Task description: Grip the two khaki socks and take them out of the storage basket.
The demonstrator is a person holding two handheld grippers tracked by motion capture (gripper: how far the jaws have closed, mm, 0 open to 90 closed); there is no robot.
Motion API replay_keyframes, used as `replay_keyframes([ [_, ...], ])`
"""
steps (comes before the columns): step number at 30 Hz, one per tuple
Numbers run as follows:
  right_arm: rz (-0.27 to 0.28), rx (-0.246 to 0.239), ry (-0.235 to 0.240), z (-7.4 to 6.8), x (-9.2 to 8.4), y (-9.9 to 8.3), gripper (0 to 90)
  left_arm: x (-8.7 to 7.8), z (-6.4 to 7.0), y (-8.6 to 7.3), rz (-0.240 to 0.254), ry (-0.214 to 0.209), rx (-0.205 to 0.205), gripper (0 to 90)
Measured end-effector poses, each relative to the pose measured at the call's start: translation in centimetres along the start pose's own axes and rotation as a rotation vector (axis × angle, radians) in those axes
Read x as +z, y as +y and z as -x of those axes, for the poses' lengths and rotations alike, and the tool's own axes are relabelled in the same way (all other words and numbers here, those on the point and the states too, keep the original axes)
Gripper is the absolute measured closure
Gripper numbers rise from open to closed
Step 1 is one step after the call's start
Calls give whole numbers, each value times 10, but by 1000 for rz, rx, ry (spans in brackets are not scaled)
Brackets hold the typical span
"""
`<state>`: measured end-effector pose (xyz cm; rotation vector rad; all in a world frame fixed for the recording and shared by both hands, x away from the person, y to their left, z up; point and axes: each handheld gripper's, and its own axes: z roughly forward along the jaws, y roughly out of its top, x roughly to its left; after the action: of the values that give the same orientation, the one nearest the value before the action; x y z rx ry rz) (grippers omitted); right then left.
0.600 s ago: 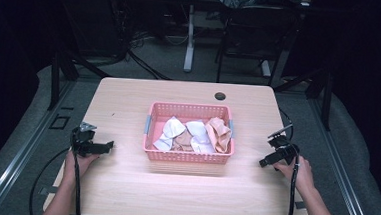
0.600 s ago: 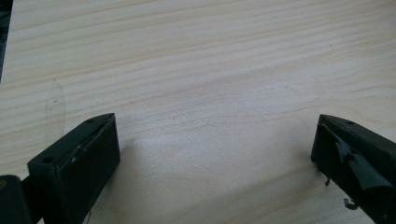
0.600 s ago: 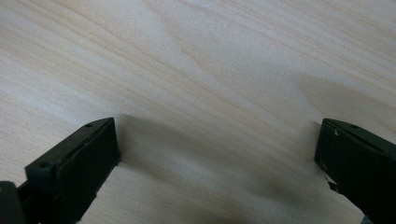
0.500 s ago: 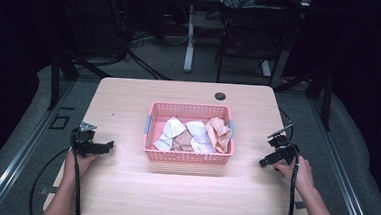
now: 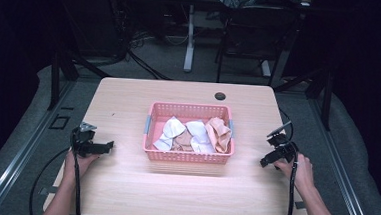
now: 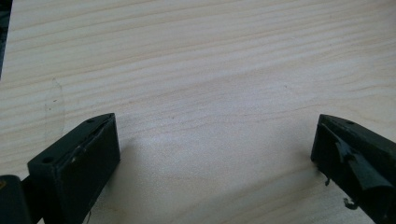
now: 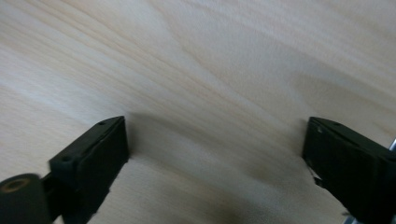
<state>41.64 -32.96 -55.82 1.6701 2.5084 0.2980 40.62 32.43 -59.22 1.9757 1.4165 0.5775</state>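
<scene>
1. A pink basket [image 5: 189,156] is sitting in the middle of the wooden table [image 5: 123,193]. White cloths [image 5: 169,135] and a peach cloth [image 5: 218,133] are lying inside it, piled loosely together.
2. The left gripper [image 5: 107,146] is being held low over the table, to the left of the basket and apart from it. Its jaws are being held wide open, and nothing is being gripped; bare wood is being seen between them in the left gripper view.
3. The right gripper [image 5: 264,162] is being held to the right of the basket, also apart from it. Its jaws are spread wide too, with nothing in between.
4. The grippers are probably being kept on both sides so that the basket can be reached from either side.
5. Plenty of bare table is being left near the person and on both sides, so there is room for cloths to be laid down.
6. The basket walls are standing up around the cloths, so a gripper is likely needing to come in from above.
7. A small dark hole [image 5: 220,96] is being seen near the far edge.
</scene>
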Motion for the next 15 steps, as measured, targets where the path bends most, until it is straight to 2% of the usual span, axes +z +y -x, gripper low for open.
replay_keyframes([
  [1, -10, -20, -9, 0, -4, 1, 74, 0, 0, 0, 0, 0, 0, 10],
  [2, 5, -24, -10, -1, -7, 2, 68, 0, 0, 0, 0, 0, 0, 10],
  [3, -13, -44, -10, -1, -13, 4, 68, 0, 0, 0, 0, 0, 0, 10],
  [5, 18, -41, 6, -3, -20, 6, 65, 0, 0, 0, 0, 0, 0, 10],
  [9, 36, -61, 21, -9, -31, 10, 60, 0, 0, 0, 1, 1, 0, 10],
  [11, 77, -42, 38, -14, -34, 11, 61, 0, 0, 0, 1, 1, 0, 10],
  [12, 57, -65, 27, -15, -38, 13, 61, 0, 0, 0, 1, 1, 0, 10],
  [15, 51, -74, 36, -18, -42, 15, 60, 0, 0, 0, 1, 1, 0, 10],
])
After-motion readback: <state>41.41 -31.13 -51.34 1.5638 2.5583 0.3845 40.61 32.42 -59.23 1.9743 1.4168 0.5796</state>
